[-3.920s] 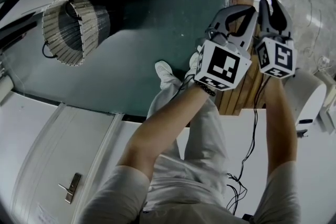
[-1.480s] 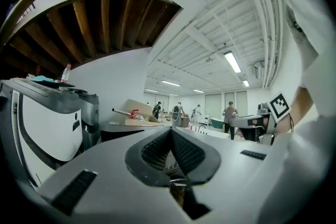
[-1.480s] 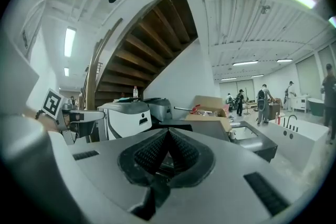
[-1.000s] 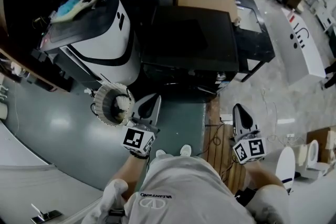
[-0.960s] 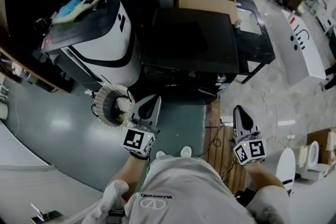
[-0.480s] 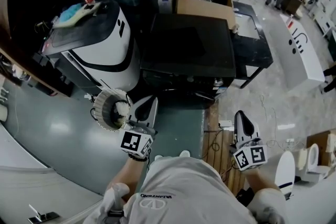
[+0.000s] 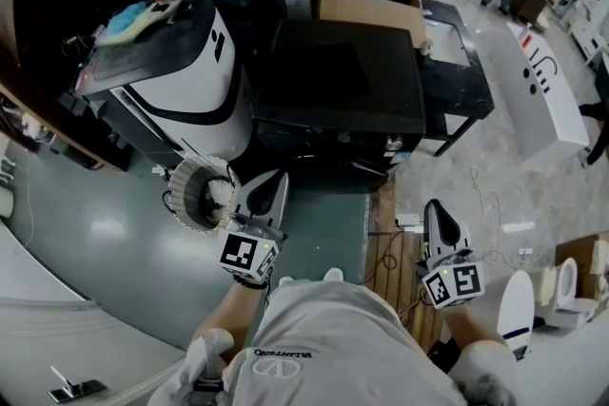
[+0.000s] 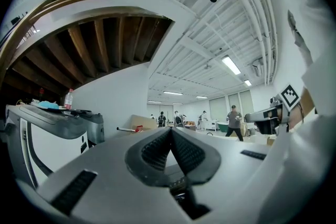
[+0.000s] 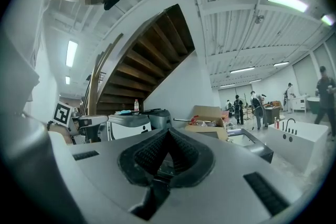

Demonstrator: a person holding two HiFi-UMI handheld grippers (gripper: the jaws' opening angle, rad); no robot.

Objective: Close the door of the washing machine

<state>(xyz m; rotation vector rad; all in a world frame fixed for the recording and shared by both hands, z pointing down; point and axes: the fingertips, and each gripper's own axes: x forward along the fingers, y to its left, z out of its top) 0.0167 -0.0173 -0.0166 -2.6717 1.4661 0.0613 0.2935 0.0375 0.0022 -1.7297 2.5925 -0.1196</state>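
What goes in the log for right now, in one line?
left hand-held gripper: shut, empty | right hand-held gripper: shut, empty | washing machine: apart from both, untouched

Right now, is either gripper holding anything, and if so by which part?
Nothing is held. The left gripper and the right gripper each have their jaws shut together with nothing between them, both pointing out into the open room.
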